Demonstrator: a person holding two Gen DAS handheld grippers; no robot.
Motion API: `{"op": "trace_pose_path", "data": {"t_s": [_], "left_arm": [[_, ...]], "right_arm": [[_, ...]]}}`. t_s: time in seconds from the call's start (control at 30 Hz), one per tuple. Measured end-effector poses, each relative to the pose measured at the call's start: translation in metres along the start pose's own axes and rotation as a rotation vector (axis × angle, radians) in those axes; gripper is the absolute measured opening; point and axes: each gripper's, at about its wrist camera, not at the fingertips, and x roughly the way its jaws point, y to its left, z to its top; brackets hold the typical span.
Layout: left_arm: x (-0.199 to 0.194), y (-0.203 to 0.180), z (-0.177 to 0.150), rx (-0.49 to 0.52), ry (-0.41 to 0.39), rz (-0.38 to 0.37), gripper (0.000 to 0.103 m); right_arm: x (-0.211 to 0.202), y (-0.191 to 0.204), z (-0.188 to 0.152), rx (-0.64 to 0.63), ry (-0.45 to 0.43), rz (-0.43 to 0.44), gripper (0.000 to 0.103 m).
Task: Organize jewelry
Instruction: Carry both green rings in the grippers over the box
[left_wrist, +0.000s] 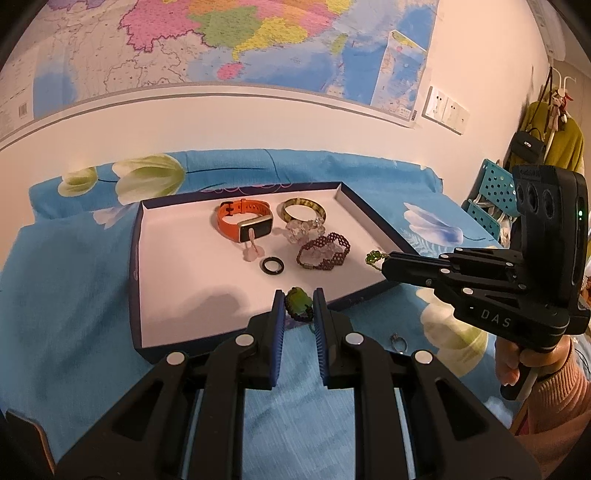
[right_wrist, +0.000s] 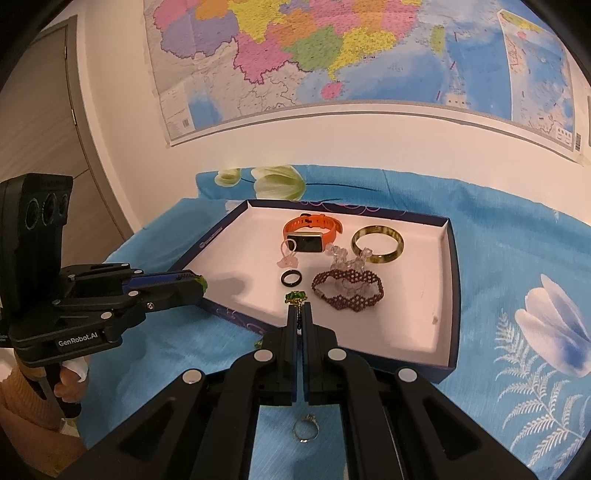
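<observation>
A white tray with a dark blue rim (left_wrist: 137, 258) (right_wrist: 452, 295) lies on the blue floral cloth. In it are an orange watch (left_wrist: 242, 221) (right_wrist: 312, 232), a green bangle (left_wrist: 303, 211) (right_wrist: 377, 244), a maroon beaded bracelet (left_wrist: 324, 251) (right_wrist: 347, 290), a black ring (left_wrist: 272, 266) (right_wrist: 291, 277) and clear and pink pieces. My left gripper (left_wrist: 299, 306) (right_wrist: 201, 282) is shut on a green stone pendant (left_wrist: 298, 300) over the tray's near rim. My right gripper (right_wrist: 299, 314) (left_wrist: 384, 262) is shut on a green bead charm (right_wrist: 295, 296) (left_wrist: 373, 256) with a dark cord.
A silver ring (right_wrist: 306, 428) (left_wrist: 398, 341) lies on the cloth outside the tray, under my right gripper. A wall with a map stands close behind. A turquoise perforated chair (left_wrist: 495, 188) and hanging clothes are at the right.
</observation>
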Motion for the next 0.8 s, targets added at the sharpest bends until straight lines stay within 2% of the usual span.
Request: {"op": "trace_pose_path", "data": {"t_s": [0.43,0.8], "left_arm": [[0.008,0.009,0.021,-0.021,-0.03,0.007,0.016],[0.022,0.014,0.024,-0.034,-0.017,0.02,0.016]], "right_arm": [[0.012,-0.008,0.011,0.001,0.0,-0.009,0.001],[0.02,-0.008,0.013,-0.006,0.006,-0.015,0.001]]}}
